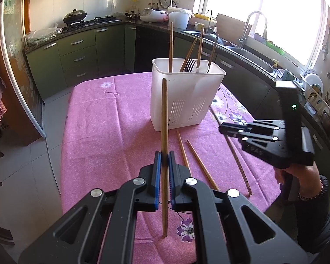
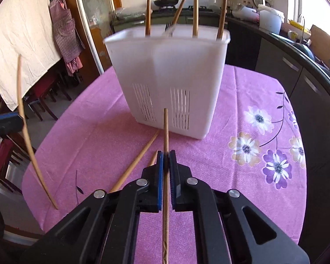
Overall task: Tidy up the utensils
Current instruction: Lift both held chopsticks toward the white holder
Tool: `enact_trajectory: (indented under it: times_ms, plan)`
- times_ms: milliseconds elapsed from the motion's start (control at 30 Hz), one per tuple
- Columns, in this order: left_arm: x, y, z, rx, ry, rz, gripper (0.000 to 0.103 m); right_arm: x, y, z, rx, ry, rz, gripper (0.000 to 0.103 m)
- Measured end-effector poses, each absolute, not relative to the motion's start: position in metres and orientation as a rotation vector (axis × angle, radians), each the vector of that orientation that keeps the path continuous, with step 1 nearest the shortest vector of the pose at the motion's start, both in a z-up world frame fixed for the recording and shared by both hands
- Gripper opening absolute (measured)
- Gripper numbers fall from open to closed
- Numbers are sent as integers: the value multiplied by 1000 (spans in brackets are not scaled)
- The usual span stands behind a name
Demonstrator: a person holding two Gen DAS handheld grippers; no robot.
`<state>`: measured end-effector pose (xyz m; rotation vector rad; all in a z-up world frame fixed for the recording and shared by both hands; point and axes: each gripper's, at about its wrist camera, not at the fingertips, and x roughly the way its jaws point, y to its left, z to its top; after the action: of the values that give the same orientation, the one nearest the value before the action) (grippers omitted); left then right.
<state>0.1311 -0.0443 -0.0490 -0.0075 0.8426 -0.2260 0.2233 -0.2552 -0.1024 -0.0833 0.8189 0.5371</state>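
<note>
Two grippers are working over a table [image 1: 121, 118] that is wearing a pink cloth with printed flowers. The left gripper [image 1: 164, 157] is clenched on one wooden chopstick [image 1: 164, 118], which is standing nearly upright between the blue pads [image 1: 158, 167] with its lower end near the cloth. The right gripper [image 2: 166, 156] is also clenched on one chopstick [image 2: 165, 129], which is pointing forward toward the white plastic utensil holder [image 2: 165, 70]; in the left wrist view this gripper [image 1: 222, 129] is hanging above the right side of the table, and a person's hand [image 1: 301, 176] with a bead bracelet is holding it. The holder is standing upright in the middle of the table, and four chopsticks [image 1: 170, 44] and one fork [image 1: 190, 65] are sticking out of its top. On the cloth in front of the holder two loose chopsticks [image 1: 200, 162] are lying close together. So eight chopsticks are showing in all. A small green light is glowing on the right gripper's body. Some raised letters are showing on its black housing, but they are too blurred to read.
</note>
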Motion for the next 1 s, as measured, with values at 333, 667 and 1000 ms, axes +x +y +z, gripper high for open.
enact_trajectory:
  times_ms: [333, 667, 1000]
  plan:
    - [115, -53, -35, 31, 799, -222, 7, 163, -296, -48, -50, 657, 544, 6]
    - [103, -59, -28, 58, 788, -227, 7, 120, -320, -38, -24, 612, 552, 6]
    - [99, -66, -17, 76, 769, -229, 7, 121, -325, -26, -11, 582, 544, 6]
